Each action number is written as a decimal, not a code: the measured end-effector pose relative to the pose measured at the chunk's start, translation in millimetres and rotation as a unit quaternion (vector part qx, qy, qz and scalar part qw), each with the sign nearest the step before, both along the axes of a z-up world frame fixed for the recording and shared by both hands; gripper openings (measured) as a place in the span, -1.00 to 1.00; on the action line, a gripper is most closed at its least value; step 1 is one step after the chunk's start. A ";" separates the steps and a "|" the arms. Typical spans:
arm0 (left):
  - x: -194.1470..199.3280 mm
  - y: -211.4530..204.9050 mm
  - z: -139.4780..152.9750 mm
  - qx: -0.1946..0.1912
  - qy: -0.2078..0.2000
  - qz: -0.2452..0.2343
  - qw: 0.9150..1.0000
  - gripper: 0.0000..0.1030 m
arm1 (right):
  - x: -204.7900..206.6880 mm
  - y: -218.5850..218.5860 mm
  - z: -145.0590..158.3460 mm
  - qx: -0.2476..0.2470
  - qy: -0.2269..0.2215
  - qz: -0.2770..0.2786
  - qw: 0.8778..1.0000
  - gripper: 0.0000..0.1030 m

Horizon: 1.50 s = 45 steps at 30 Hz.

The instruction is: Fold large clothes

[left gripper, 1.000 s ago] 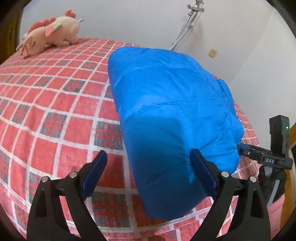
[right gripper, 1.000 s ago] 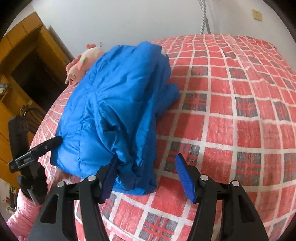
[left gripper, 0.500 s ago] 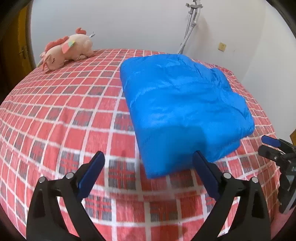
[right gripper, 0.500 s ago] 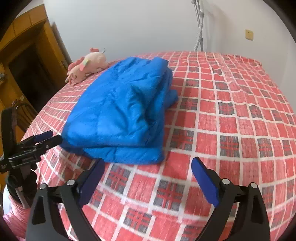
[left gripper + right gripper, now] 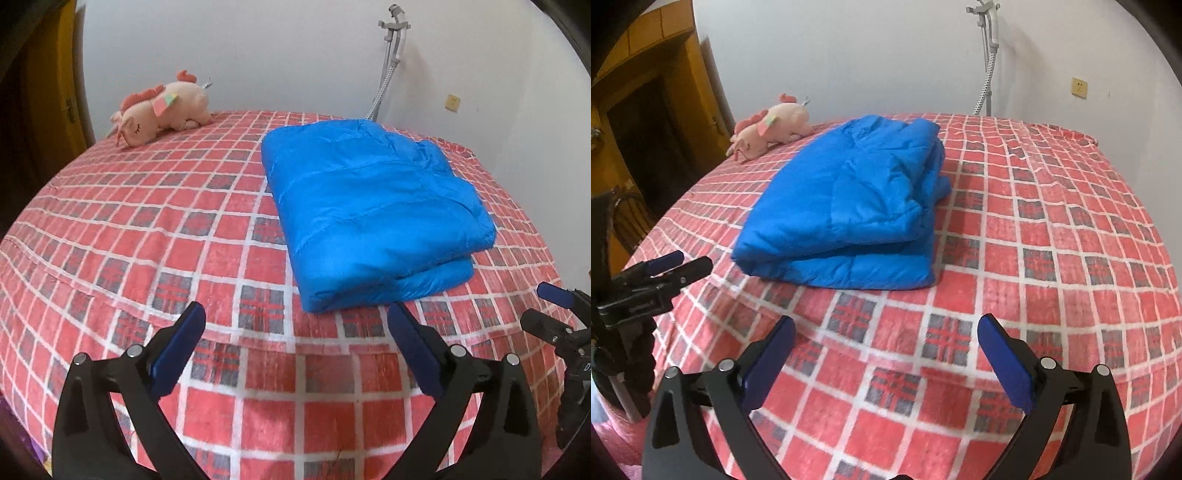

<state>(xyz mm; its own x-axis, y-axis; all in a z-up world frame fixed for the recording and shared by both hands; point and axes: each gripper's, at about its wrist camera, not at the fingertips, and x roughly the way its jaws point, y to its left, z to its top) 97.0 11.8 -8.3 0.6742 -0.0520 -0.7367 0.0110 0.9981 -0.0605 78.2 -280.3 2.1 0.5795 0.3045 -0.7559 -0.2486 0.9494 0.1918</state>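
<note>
My left gripper (image 5: pixel 295 325) hangs over the near edge of the bed (image 5: pixel 110 229), its two blue pads spread wide with nothing between them but the red checked cover. The jaws have just been opening a little further; the jacket is clear of them. My right gripper (image 5: pixel 886 332) is likewise spread to its widest, empty, pointing down at the cover; its jaws have just been opening too, and the jacket is no longer between them. The blue padded jacket (image 5: pixel 369 214) lies folded into a thick rectangular bundle on the bed, beyond both sets of fingers and touching neither. In the right view the jacket (image 5: pixel 849 206) shows two stacked layers at its near edge, the fold closed on its right side. A pink plush toy (image 5: pixel 162 107) lies at the far left corner of the bed, near the wall, well apart from the jacket. A hose on a bracket (image 5: pixel 388 66) hangs on the wall behind.
</note>
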 end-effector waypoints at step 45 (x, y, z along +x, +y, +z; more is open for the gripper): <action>-70.0 -13.2 31.8 0.020 -0.054 -0.026 0.998 0.91 | -57.8 6.9 31.2 0.019 -0.034 0.014 0.999 0.92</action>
